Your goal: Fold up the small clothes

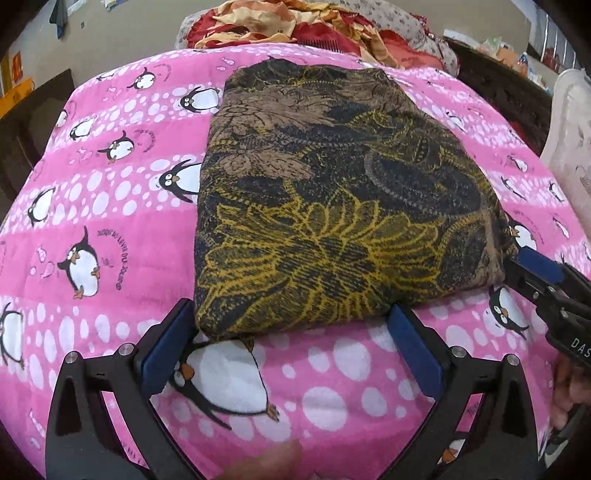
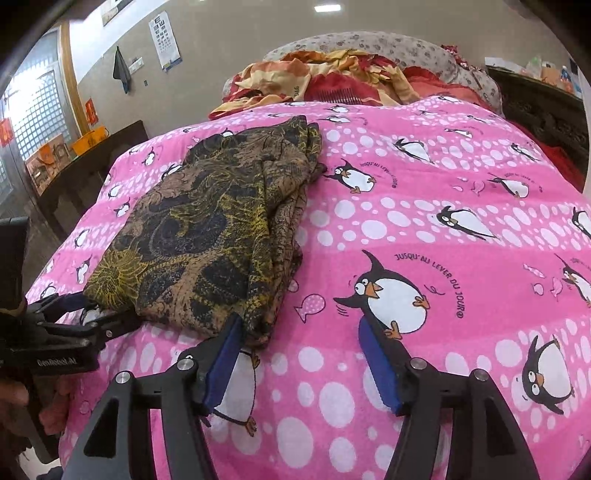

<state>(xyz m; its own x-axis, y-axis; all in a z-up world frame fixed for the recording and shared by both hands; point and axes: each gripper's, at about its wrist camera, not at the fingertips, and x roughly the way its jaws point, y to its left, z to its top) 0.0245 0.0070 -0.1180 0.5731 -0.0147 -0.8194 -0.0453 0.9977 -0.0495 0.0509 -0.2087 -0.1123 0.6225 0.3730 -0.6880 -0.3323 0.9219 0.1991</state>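
A folded brown, black and yellow floral cloth (image 1: 332, 206) lies on the pink penguin blanket (image 1: 92, 221). My left gripper (image 1: 293, 319) is open at the cloth's near edge, one finger at its near left corner, nothing held. My right gripper (image 2: 299, 325) is open beside the cloth's near right corner (image 2: 255, 325); its left finger touches the cloth's edge. The right gripper also shows in the left wrist view (image 1: 532, 269) at the cloth's right corner. The left gripper shows in the right wrist view (image 2: 74, 314) at the cloth's near left corner. The cloth (image 2: 214, 236) lies in several layers.
A heap of red and orange bedding (image 1: 295, 26) lies beyond the blanket. Dark wooden furniture (image 2: 81, 177) stands to the left, and a dark headboard (image 2: 546, 114) to the right. A white object (image 1: 569, 147) sits at the right edge.
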